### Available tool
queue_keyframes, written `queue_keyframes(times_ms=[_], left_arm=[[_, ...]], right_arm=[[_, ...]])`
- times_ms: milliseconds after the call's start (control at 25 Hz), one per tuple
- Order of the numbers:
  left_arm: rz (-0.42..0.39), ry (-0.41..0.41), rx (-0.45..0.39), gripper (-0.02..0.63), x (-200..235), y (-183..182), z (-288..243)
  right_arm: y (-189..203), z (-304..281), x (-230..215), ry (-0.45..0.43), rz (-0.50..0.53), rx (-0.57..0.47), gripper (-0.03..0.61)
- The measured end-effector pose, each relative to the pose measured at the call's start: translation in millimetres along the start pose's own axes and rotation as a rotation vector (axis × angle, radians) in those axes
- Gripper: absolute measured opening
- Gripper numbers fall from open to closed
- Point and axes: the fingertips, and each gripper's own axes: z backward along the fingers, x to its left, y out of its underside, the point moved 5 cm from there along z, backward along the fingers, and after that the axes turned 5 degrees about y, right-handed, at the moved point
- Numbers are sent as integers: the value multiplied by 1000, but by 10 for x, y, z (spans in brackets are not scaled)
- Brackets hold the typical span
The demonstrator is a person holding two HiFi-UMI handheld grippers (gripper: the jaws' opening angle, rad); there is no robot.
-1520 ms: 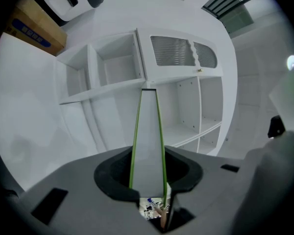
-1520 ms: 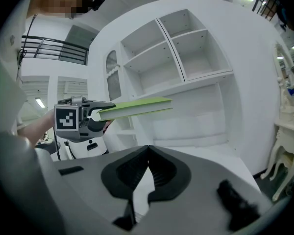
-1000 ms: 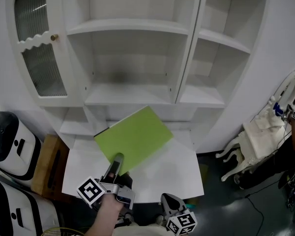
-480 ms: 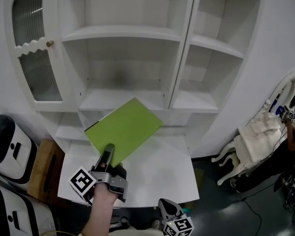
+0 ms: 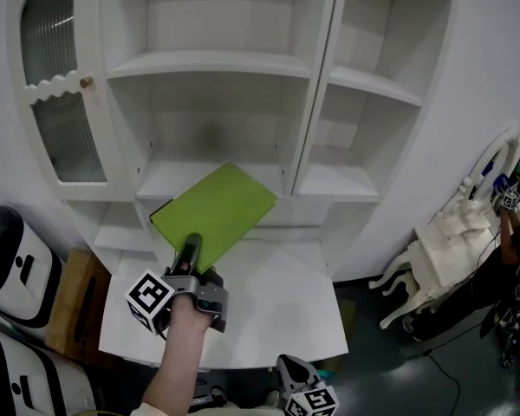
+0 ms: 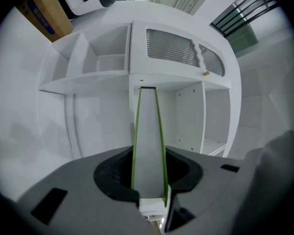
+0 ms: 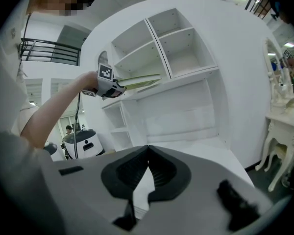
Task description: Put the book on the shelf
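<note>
A lime-green book [image 5: 217, 208] is held flat and tilted in front of the white shelf unit [image 5: 217, 63], its far corner over the lowest wide shelf board [image 5: 178, 178]. My left gripper [image 5: 189, 251] is shut on the book's near edge. In the left gripper view the book [image 6: 148, 131] runs edge-on between the jaws of the left gripper [image 6: 149, 173], white pages between green covers. My right gripper [image 5: 296, 378] hangs low by the desk's front edge. Seen from the right gripper [image 7: 148, 149], its jaws meet at the tips with nothing in them, and the book [image 7: 143, 80] shows beyond.
A white desk top [image 5: 273, 306] lies under the shelves. A cabinet door with ribbed glass [image 5: 59, 102] stands open at left. White rounded machines [image 5: 2, 254] and a brown box [image 5: 71, 297] sit at lower left. An ornate white table [image 5: 438, 254] stands right.
My left gripper has carried the book up and away from the desk, closer to the lowest wide shelf. The right gripper stays low near the desk's front edge.
</note>
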Motion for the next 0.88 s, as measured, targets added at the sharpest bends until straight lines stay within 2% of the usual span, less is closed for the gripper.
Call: queue_keyframes(times_ms=[280, 440, 880], left_arm=[[-14, -41, -32, 140, 76, -35, -193], [18, -54, -46, 140, 136, -25, -324], [42, -60, -70, 139, 206, -90, -644]], right_arm=[[15, 68, 3, 10, -1, 0, 12], [33, 122, -30, 24, -14, 2, 12], [76, 174, -54, 36, -22, 11, 12]])
